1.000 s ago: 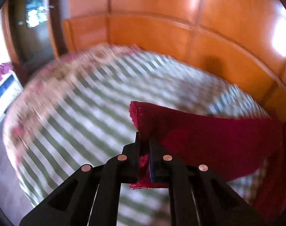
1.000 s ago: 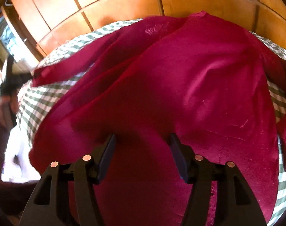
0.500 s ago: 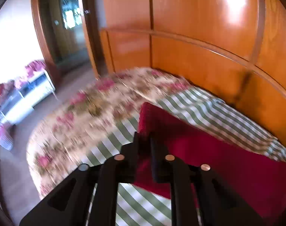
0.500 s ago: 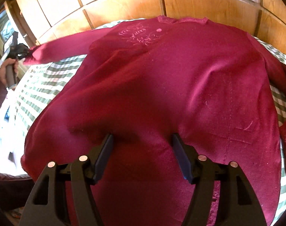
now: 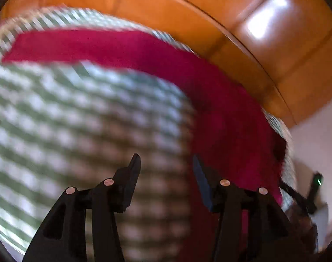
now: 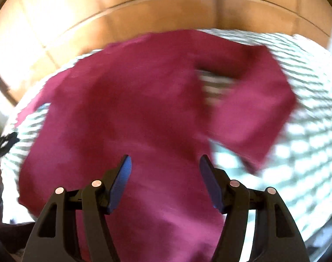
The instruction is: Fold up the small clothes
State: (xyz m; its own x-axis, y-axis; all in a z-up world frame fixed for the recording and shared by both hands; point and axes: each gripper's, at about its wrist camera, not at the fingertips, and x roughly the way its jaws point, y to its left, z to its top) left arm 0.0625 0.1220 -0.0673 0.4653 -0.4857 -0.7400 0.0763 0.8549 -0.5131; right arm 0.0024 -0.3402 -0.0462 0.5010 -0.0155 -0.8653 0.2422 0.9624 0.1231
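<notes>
A crimson long-sleeved top [image 6: 133, 113] lies spread on the green-and-white checked bedcover [image 6: 308, 131], its right sleeve [image 6: 262, 113] bent downward. In the left wrist view one long sleeve [image 5: 104, 43] stretches flat to the left. My left gripper [image 5: 166, 170] hovers over bare checked cover beside the garment's edge; its jaws are opening with nothing between them. Over the lower body of the top, my right gripper [image 6: 164, 170] stands open, its pads apart and holding nothing. Both views are blurred by motion.
A polished wooden headboard [image 5: 242, 32] runs along the far side of the bed [image 5: 56, 120]. The other gripper [image 5: 305, 194] shows at the right edge of the left wrist view. A pale wall [image 5: 316, 144] lies beyond the bed's right side.
The left gripper let go of the sleeve end and swung away; the sleeve now lies flat on the cover. The right gripper shifted, bringing the top's right sleeve into view.
</notes>
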